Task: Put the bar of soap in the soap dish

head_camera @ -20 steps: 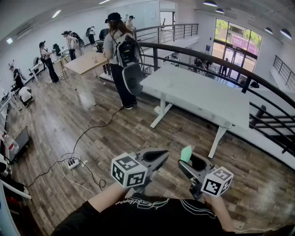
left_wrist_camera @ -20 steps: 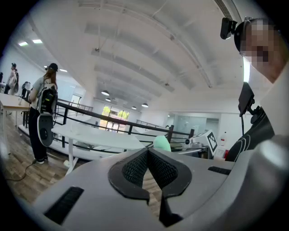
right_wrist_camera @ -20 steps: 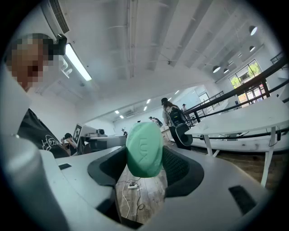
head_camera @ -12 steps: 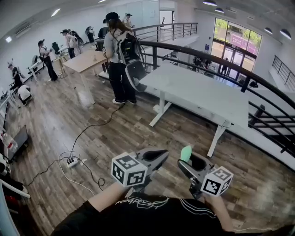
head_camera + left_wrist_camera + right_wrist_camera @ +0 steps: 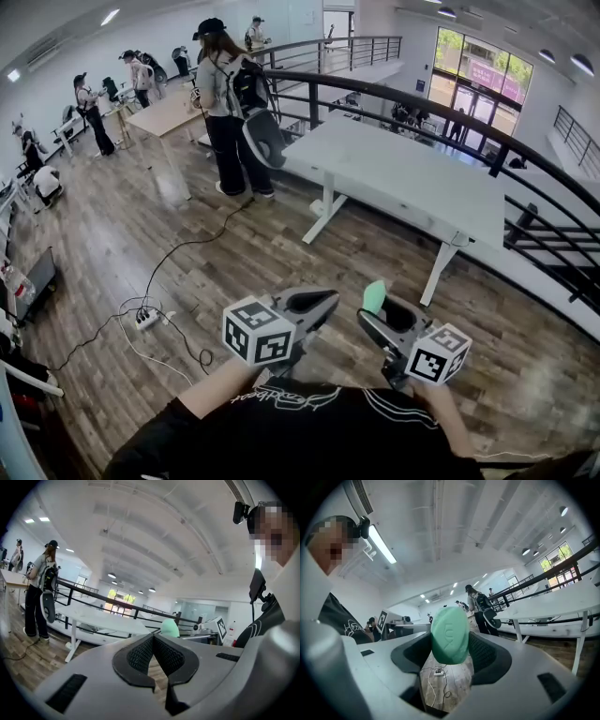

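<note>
Wooden floor (image 5: 122, 244) below, white worktop (image 5: 403, 183) well ahead: your right hand-held gripper (image 5: 450, 657) clamps the green bar of soap (image 5: 450, 632), long axis upright; your left hand-held gripper (image 5: 153, 641), jaws together, carries nothing. No soap dish shows.

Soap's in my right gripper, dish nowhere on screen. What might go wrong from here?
1. The soap is pinched on its smooth rounded faces by the right gripper and sticks out past the pads; it may slip out onto the floor.
2. No view shows a dish, and the table looks bare; you may have to search while holding the soap.
3. A cable and power strip lie on the floor to your left: a trip risk.
</note>
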